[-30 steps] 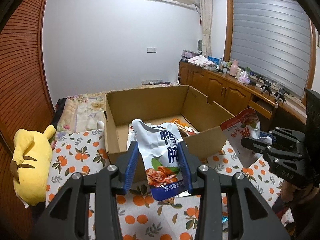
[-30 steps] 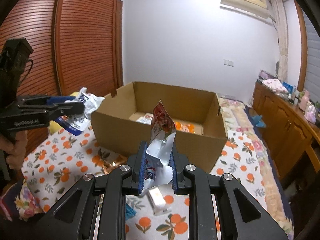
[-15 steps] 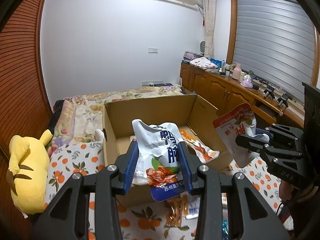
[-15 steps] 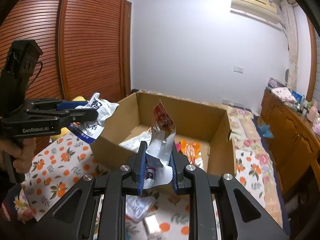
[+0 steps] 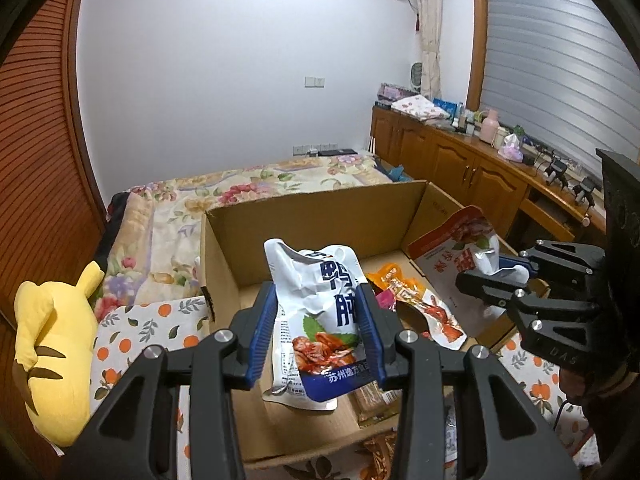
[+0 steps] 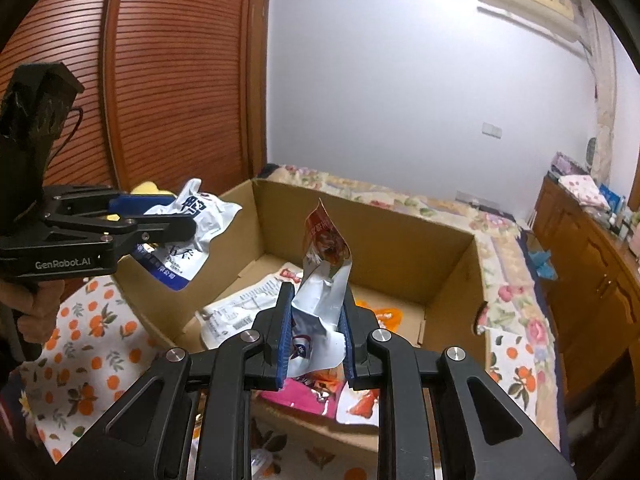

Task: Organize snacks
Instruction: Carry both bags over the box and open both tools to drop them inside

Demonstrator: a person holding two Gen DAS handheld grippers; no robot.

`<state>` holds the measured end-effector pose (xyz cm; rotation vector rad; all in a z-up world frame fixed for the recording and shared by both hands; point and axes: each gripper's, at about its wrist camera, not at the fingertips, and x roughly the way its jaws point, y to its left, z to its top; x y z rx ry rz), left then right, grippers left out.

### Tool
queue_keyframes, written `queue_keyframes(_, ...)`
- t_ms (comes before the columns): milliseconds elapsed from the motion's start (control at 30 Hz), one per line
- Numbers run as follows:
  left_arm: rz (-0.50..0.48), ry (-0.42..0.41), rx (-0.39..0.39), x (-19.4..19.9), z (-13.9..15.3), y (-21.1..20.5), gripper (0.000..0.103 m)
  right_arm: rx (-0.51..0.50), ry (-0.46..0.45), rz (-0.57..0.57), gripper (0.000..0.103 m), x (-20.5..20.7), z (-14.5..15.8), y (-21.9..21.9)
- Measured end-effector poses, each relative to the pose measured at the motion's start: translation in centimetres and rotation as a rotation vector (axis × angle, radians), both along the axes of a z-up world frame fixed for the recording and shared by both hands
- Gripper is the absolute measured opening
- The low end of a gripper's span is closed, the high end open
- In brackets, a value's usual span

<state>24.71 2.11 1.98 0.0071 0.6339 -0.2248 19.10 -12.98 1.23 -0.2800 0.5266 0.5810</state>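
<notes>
Foil-plastic pouches, both light and crinkly — they are flexing rather than holding shape, so gripping across the flat body (not a loose corner) is looking safest. Left hand-held gripper [image 5: 316,330] is clamping the white-and-blue pouch [image 5: 320,320] mid-body; right hand-held gripper [image 6: 316,336] is pinching the red-and-silver pouch [image 6: 324,276] near its lower end, top sticking up. Both are hanging over the open cardboard box [image 6: 400,240] on the bed, above snack packets [image 6: 240,312] lying inside. Both grippers are pointing forward and tilting down — probably about to drop the pouches in.
</notes>
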Motion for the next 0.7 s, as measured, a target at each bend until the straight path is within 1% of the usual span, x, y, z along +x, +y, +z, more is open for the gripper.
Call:
queue_keyframes(133,0.006,0.029,0.022,1.0,-0.7,0.0,0.039,-0.028,0.037,0.019,0.018,1.0,-1.0,0.9)
queue_keyframes(333,0.02,0.08,0.056,2.3,-1.6,0.1,0.04,-0.048,0.087,0.059,0.018,1.7,-1.5,2.5)
queue_keyframes(533,0.044,0.094,0.067,3.1,-2.0,0.5,0.041,-0.092,0.116,0.094,0.018,2.0,-2.2,4.6)
queue_keyframes(700,0.052,0.094,0.05,3.4,-2.0,1.0,0.041,-0.096,0.152,0.115,0.018,2.4,-2.7,5.5)
